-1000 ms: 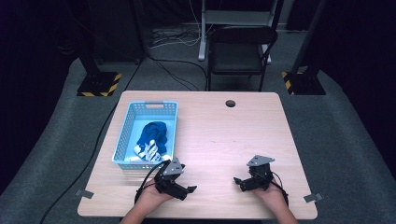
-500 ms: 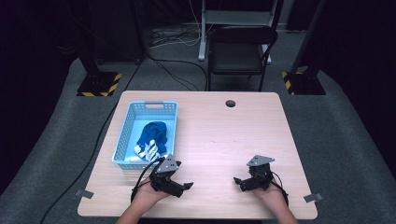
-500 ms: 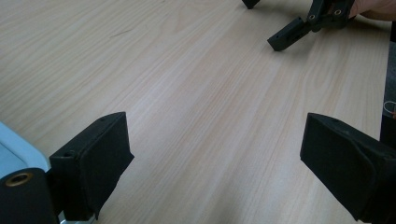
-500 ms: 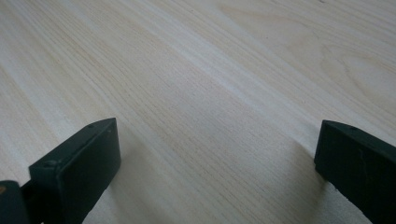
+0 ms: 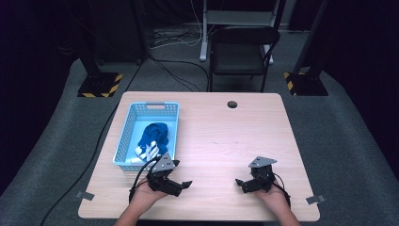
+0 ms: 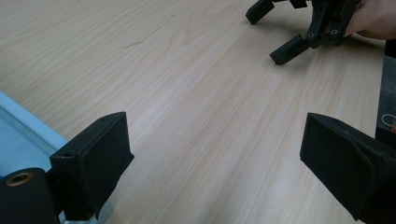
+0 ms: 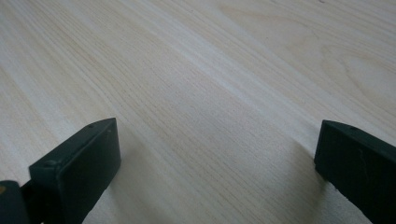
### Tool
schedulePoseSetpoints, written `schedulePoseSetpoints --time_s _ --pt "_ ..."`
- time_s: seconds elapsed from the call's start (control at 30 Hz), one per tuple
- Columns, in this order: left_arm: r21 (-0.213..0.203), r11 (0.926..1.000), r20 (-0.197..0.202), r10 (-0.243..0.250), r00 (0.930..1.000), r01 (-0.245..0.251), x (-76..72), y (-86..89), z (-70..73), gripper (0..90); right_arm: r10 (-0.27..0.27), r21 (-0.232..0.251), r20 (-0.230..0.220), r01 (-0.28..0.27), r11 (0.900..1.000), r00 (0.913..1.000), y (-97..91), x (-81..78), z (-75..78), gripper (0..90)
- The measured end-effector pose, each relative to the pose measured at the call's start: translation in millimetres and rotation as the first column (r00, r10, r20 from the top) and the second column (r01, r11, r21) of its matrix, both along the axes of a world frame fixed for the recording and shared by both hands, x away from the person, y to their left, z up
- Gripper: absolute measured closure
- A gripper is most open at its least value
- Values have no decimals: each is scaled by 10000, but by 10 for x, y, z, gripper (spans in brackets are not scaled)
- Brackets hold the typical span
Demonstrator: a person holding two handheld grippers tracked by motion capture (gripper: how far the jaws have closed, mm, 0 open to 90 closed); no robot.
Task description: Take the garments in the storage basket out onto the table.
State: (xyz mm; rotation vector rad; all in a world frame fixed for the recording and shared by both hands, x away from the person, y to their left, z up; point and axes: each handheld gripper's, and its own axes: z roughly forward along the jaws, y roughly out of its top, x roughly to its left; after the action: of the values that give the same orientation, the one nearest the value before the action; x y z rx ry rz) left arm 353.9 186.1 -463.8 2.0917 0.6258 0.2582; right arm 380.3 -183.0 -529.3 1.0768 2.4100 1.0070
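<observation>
A light blue plastic basket (image 5: 123,141) stands on the left side of the wooden table (image 5: 226,136). In it lies a crumpled blue cloth (image 5: 154,133) with a white patterned piece (image 5: 147,150) by its near end. My left gripper (image 5: 181,185) rests low over the table just in front of the basket's near right corner. Its jaws stand wide apart, open (image 6: 215,163), with bare wood between them. My right gripper (image 5: 241,185) sits near the front right of the table, also open (image 7: 217,158) over bare wood. It shows as well in the left gripper view (image 6: 299,32).
The basket's rim (image 6: 25,126) lies close beside my left gripper's left jaw. A round cable hole (image 5: 232,104) is near the table's far edge. A black chair (image 5: 242,52) stands beyond the table. Tape tabs mark the front corners (image 5: 314,199).
My left gripper has shifted a little to the left and toward the basket's near corner. The right gripper has stayed in place.
</observation>
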Motion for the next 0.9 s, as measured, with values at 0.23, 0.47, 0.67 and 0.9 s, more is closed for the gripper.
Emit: schedulePoseSetpoints --time_s 0.23,0.47,0.67,0.9 --pt "-200 9998 -4 93 10000 -93 6 69 54 81 5 -1 3 -5 10000 10000 0 1 0 0" --pt "-366 9989 52 310 9995 -308 20 147 95 81 6 -3 4 -6 10000 10000 0 1 0 0" --pt "-435 9982 121 429 9990 -424 22 192 129 81 4 -1 4 -4 10000 10000 0 1 0 0" --pt "-560 9965 80 630 9980 -624 31 243 148 81 6 -5 4 -6 10000 10000 0 0 0 0"
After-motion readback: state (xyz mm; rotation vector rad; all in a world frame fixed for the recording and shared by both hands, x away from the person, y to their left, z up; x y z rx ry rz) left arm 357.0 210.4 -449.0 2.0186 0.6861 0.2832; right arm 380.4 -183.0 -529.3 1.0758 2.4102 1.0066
